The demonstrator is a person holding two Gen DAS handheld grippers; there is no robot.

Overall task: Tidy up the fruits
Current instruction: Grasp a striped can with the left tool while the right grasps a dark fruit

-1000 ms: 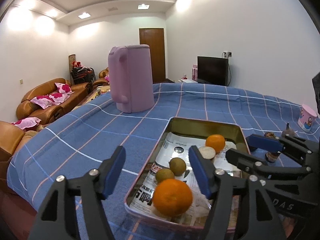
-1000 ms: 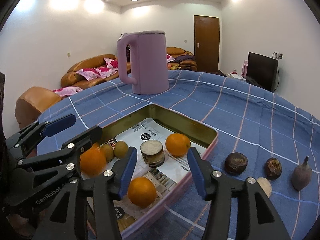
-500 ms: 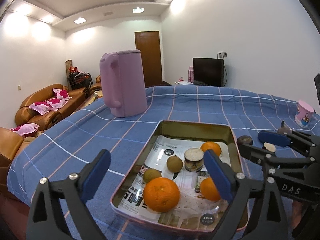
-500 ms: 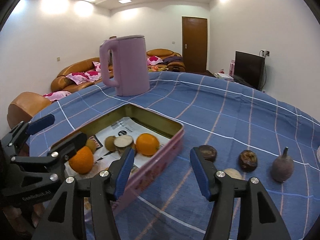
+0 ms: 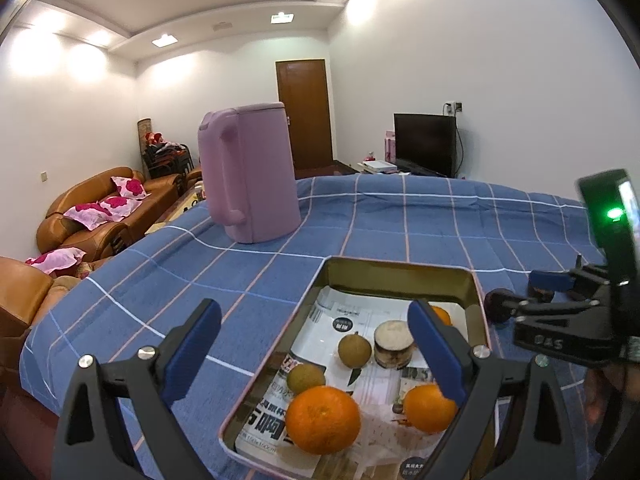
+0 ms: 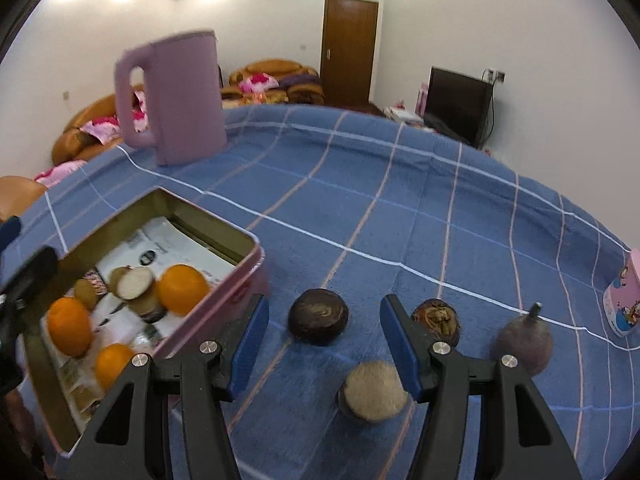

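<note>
The right gripper [image 6: 324, 344] hangs over the blue checked surface [image 6: 400, 216] with its blue-padded fingers [image 6: 400, 344] apart and nothing between them — a dark round fruit [image 6: 318, 317] lies just ahead in the gap, a halved fruit [image 6: 374, 390] nearer. To the left stands a pink tin [image 6: 244, 280] holding oranges [image 6: 182, 289]; a lilac kettle [image 6: 180, 100] stands farther back.

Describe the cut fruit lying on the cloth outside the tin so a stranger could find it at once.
Start at the pink tin on the blue checked tablecloth. Four fruits lie on the cloth to its right. The cut fruit is nearest the camera, the only one showing a pale, fuzzy face; the others are dark and whole.
</note>
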